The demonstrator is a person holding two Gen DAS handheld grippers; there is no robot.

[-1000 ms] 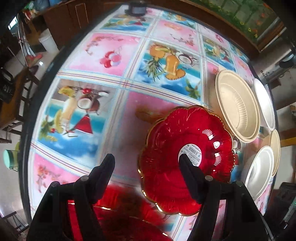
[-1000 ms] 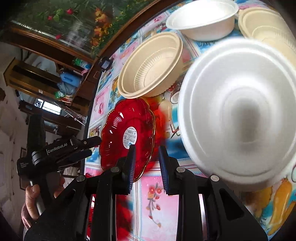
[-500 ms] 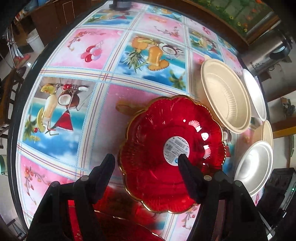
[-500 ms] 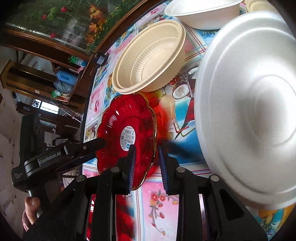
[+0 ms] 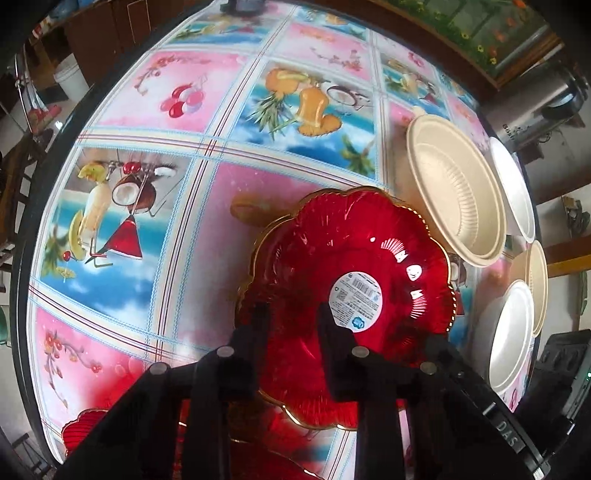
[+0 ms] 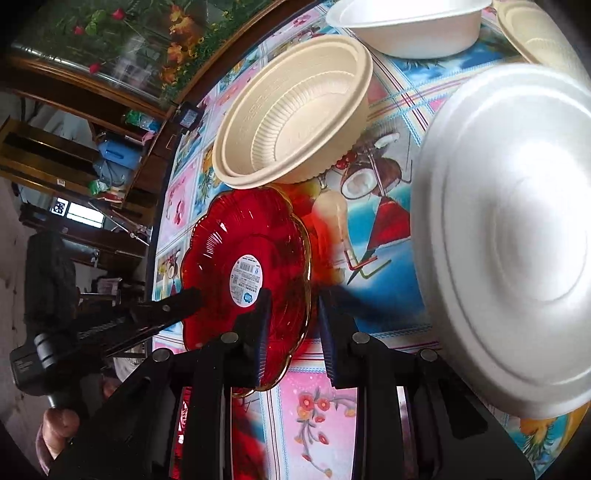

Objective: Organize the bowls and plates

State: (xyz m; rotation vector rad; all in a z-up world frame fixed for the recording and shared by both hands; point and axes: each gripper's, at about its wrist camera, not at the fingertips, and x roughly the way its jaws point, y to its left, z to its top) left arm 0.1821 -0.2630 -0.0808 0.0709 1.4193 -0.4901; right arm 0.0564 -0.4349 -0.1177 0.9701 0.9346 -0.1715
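Left claw (image 5: 290, 314): we have just been closing its jaws from wide to narrow, and they now pinch the near rim of the red plate (image 5: 347, 291), one finger under the rim, the other on the plate's inner face beside the round label.
Red plate: held tilted above the surface (image 5: 207, 221), a reddish glow cast below it; half a second ago the rim sat loose between spread fingers, so we judge the grasp only now made.
Second red plate (image 5: 79, 430): its scalloped edge shows at the near left corner of the surface, low under the claw; more red lies beneath the fingers, too blurred for us to sort out.
Right claw (image 6: 293, 325): jaws drawn close, unchanged over the last second; we cannot tell whether the white foam plate (image 6: 506, 258), which looms tilted just to its right, is gripped by it.
Cream bowl (image 5: 456, 195): beyond the red plate, close to its far rim, resting on the surface.
White bowl (image 6: 406, 27): farther back, upright, in the same spot as before.
Meaning for the task: we judge the red plate is now ready to be carried, probably onto its near twin.
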